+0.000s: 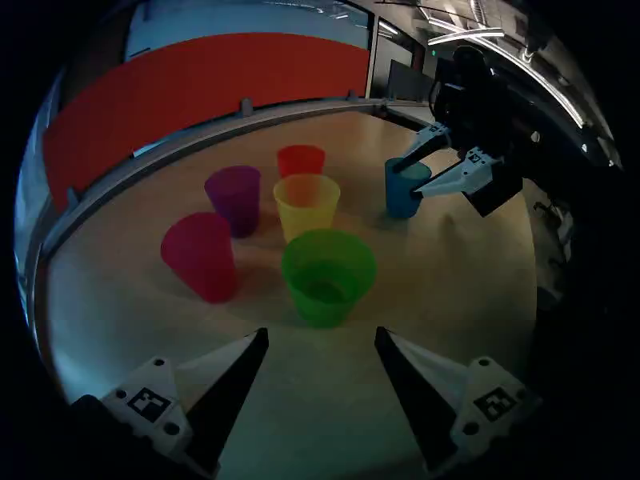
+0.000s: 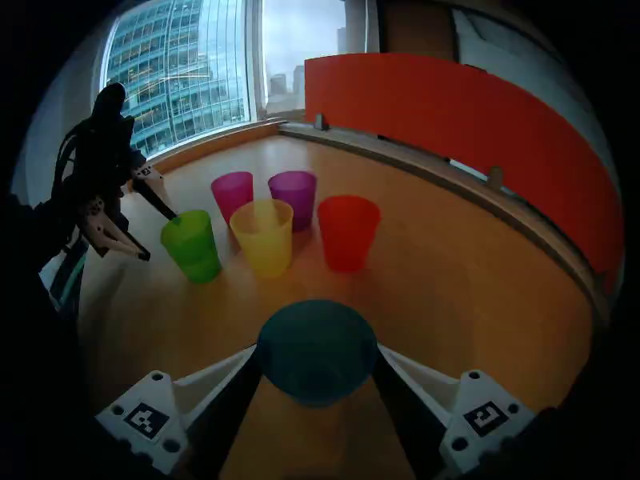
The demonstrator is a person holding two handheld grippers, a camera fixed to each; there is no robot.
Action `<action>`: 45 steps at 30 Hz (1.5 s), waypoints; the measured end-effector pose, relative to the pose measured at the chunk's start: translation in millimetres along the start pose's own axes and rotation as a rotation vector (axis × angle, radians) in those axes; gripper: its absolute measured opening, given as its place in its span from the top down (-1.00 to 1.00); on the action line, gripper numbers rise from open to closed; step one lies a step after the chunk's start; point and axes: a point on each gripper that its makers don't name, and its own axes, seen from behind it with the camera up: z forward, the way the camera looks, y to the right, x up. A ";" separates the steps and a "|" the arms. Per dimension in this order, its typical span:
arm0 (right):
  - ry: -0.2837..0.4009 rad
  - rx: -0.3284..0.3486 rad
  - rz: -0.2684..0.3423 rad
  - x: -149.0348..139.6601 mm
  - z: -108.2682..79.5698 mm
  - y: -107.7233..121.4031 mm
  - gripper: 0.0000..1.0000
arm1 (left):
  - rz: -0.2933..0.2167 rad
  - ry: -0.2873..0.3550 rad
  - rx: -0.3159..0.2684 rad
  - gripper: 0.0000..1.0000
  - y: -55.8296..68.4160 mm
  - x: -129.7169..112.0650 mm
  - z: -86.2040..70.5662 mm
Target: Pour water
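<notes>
Wooden table (image 2: pixel 480 320), red partition (image 2: pixel 480 112), tall windows (image 2: pixel 184 72).

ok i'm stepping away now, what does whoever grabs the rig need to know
Left hand-held gripper: open, empty, facing the translucent green plastic cup.
Right hand-held gripper: shut on the blue plastic cup, upright, apart from the rest.
Yellow plastic cup, red plastic cup, purple plastic cup and magenta plastic cup stand grouped beside and behind the green one on the wooden table.
Done: blue cup gripped. To do: the pour; nothing tilted yet. Water levels can't be told.
</notes>
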 end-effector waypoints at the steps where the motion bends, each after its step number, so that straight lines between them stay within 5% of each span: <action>1: -0.003 0.000 0.000 -1.5 0.6 -0.4 -0.86 | 0.001 0.003 0.001 -0.99 -0.1 0.2 -1.2; 24: -0.025 -0.020 0.003 -13.0 -2.8 -0.3 -0.99 | -0.002 0.020 0.015 -0.99 -2.6 3.7 -11.9; 45: 0.017 -0.119 0.039 -35.0 -63.1 2.1 -0.99 | -0.058 0.096 0.138 -0.99 -23.2 -2.9 -45.9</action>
